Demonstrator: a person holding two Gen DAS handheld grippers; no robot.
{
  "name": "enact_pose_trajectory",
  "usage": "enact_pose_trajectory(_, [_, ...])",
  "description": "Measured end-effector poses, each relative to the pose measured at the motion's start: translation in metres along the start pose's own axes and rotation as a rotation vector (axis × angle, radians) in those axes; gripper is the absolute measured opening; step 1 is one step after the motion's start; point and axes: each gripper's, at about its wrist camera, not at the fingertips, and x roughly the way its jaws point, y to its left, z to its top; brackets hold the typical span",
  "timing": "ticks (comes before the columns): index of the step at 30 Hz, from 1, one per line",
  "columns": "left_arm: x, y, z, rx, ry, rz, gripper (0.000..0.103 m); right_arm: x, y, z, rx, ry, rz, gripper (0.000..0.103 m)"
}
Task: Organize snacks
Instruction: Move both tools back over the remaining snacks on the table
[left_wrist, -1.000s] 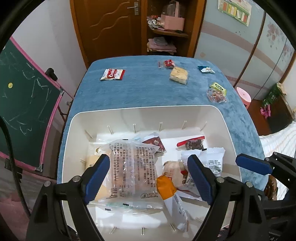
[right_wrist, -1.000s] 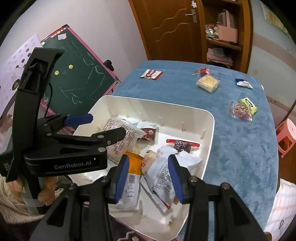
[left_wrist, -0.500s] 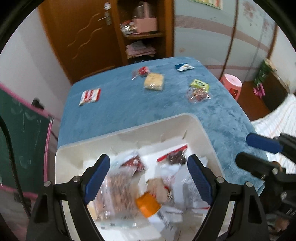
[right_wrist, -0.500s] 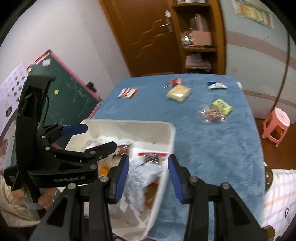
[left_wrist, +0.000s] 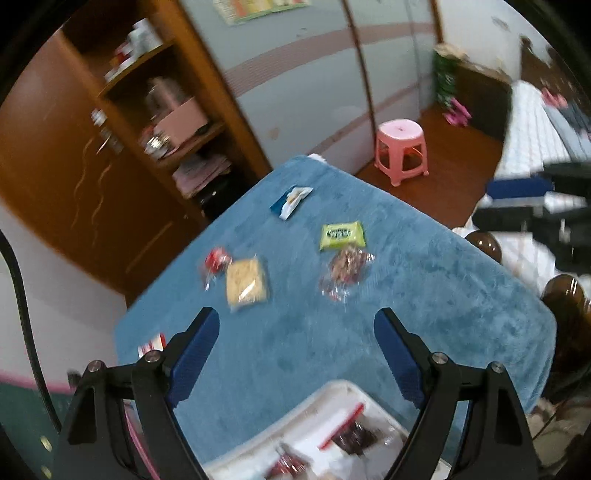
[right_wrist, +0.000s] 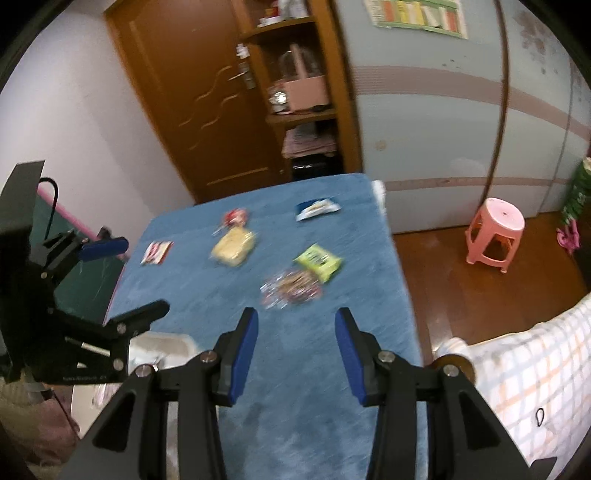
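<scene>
Both hand-held grippers, left and right, are open and empty. The clear candy bag overlaps the green packet mid-frame, so a sloppy grab could drag both.

Blue tablecloth, pink stool, lime-green packet

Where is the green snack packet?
In the right wrist view the green snack packet lies on the blue tablecloth, right of the yellow cake, touching the clear candy bag.
</scene>
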Motion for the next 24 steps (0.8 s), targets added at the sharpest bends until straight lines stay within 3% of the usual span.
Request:
enact_pose_trajectory(4, [0.03,-0.001,0.027,0.045,0.024,-0.015,0.085,0.01,-0.025,0.022,0.009,-0.009,-0.06,0.044])
enact_pose_trajectory(11, [0.102,-0.018,0.054,0.178,0.116,-0.103,0.085,0.04,-0.058,0.041,0.043,0.023,-0.092,0.044])
enact_pose_trajectory(15, [0.141,-0.028,0.054,0.23,0.184,-0.122,0.085,0.07,-0.066,0.041,0.04,0.072,-0.067,0.044])
enact_pose_trajectory(24, [0.195,-0.042,0.045,0.214,0.252,-0.188,0.085,0.14,-0.083,0.044,0.045,0.201,-0.032,0.044])
